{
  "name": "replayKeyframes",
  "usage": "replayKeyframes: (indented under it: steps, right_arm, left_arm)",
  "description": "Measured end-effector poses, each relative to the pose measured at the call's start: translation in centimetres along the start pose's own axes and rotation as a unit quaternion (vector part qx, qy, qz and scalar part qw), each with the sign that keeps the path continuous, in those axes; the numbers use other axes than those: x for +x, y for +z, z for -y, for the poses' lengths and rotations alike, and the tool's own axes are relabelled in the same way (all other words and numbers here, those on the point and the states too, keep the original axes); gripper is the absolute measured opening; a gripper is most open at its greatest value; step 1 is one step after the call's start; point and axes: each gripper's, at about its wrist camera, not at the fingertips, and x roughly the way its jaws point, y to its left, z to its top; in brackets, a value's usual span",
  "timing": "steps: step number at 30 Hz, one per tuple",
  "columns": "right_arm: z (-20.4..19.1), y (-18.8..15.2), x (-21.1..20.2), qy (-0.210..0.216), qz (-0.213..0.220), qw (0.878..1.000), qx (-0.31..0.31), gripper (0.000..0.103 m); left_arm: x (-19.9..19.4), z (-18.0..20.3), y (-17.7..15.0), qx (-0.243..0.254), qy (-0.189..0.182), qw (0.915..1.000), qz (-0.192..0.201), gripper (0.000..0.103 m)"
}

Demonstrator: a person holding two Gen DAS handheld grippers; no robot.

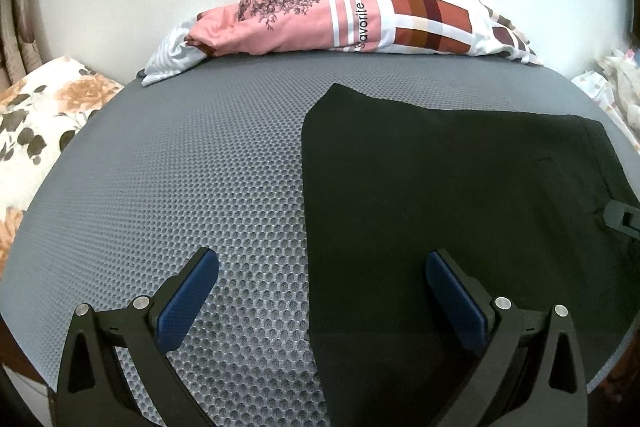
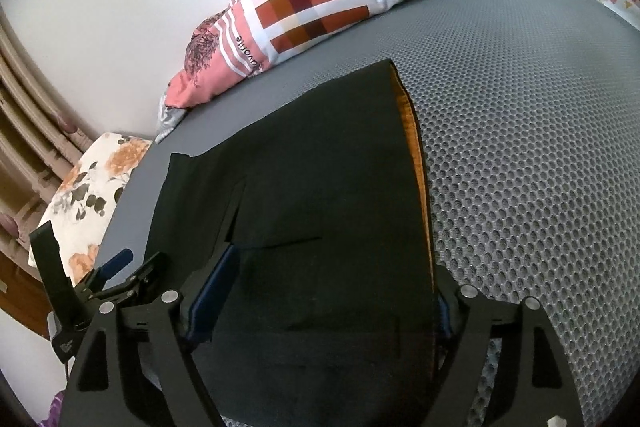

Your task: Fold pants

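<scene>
grey mesh worktop (image 1: 180, 167), white wall behind. black pants (image 1: 460, 187) lying flat on it, orange lining at one edge. left tongs (image 1: 322, 275) open, empty, straddling the pants' edge. right tongs (image 2: 332, 291) open over the pants. patterned bedding (image 1: 360, 19) at rear.

Black pants (image 1: 460, 187) on grey honeycomb mat (image 1: 192, 163); pink checked bedding (image 1: 360, 15).

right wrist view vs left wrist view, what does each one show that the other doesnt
Only the right wrist view shows the orange lining along the pants' edge and the whole left gripper. Only the left wrist view shows the left gripper's open blue pads over the mesh. Both share the black pants, grey mesh mat and patterned bedding.
</scene>
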Motion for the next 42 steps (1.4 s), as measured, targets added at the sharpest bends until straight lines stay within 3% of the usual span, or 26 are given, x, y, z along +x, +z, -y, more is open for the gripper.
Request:
replayKeyframes:
  steps: [22,32,42]
  right_arm:
    - [-0.6,-0.5,0.0,-0.012,0.0,1.0,-0.016,0.08]
    - [-1.2,-0.5,0.3,-0.012,-0.001,0.999,-0.03,0.092]
    - [-1.3,-0.6,0.3,-0.011,0.001,0.999,-0.038,0.095]
  left_arm:
    - [0.0,0.2,0.0,0.009,0.011,0.9999,0.005,0.103]
    - [-0.1,0.2,0.1,0.012,0.016,0.9998,0.007,0.103]
    - [-0.1,0.2,0.1,0.012,0.017,0.9997,0.008,0.103]
